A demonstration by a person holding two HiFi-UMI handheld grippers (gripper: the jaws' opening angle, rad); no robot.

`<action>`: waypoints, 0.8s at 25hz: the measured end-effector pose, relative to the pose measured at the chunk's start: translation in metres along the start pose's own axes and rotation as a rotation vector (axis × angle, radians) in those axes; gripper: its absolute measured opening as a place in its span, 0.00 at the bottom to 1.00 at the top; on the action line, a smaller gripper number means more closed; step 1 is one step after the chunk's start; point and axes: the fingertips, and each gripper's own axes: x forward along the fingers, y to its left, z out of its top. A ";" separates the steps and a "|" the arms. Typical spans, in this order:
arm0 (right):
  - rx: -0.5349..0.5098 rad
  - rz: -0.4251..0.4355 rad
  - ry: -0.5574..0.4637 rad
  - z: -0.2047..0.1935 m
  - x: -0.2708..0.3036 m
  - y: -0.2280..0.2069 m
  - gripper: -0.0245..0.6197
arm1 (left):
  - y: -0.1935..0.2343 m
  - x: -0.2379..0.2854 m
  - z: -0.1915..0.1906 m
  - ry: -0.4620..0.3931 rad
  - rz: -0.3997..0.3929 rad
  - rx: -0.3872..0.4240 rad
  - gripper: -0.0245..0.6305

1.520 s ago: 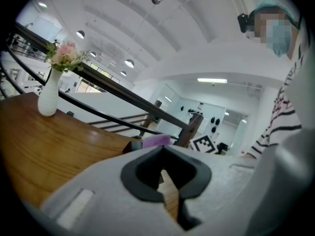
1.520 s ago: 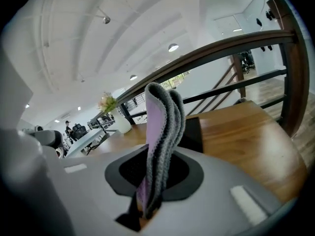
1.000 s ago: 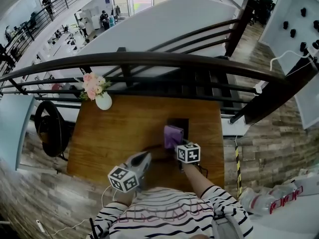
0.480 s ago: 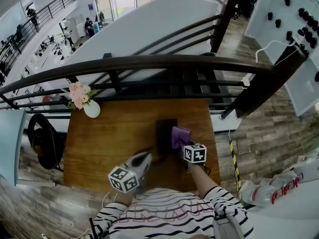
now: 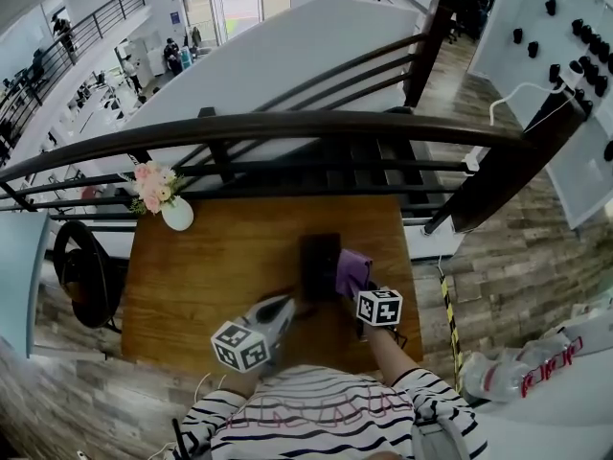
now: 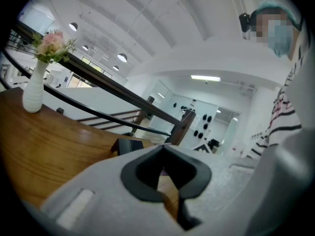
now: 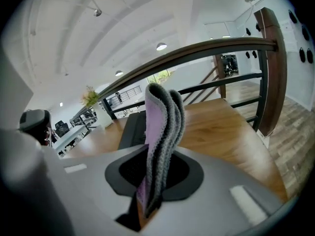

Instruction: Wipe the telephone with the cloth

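The dark telephone [image 5: 319, 264] lies on the wooden table [image 5: 220, 266], right of the middle. My right gripper [image 5: 360, 291] is shut on a folded purple and grey cloth [image 5: 352, 270], which hangs at the telephone's right edge. From the right gripper view the cloth [image 7: 160, 127] stands up out of the right gripper [image 7: 149, 193], and the telephone [image 7: 132, 130] lies just behind it to the left. My left gripper [image 5: 281, 307] sits shut and empty near the table's front edge, left of the telephone. The left gripper view shows the telephone [image 6: 129, 145] beyond the left gripper [image 6: 164, 170].
A white vase of pink flowers [image 5: 175, 213] stands at the table's far left corner, vase [image 6: 33, 88]. A dark railing [image 5: 287, 127] runs along the table's far side. A cable [image 5: 287, 295] trails from the telephone toward the front edge.
My right gripper has carried the cloth from on top of the telephone to its right edge and drawn back toward me. The left gripper has stayed in place.
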 end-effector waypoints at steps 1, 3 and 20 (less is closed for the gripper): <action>-0.008 0.020 -0.010 0.001 -0.002 0.009 0.12 | 0.000 -0.001 0.000 -0.002 0.004 -0.001 0.04; -0.030 0.074 -0.021 0.001 -0.004 0.033 0.12 | 0.000 -0.005 0.000 -0.007 0.012 -0.006 0.04; -0.200 0.201 0.146 -0.063 0.039 0.097 0.12 | 0.012 -0.033 0.000 -0.032 0.075 -0.023 0.04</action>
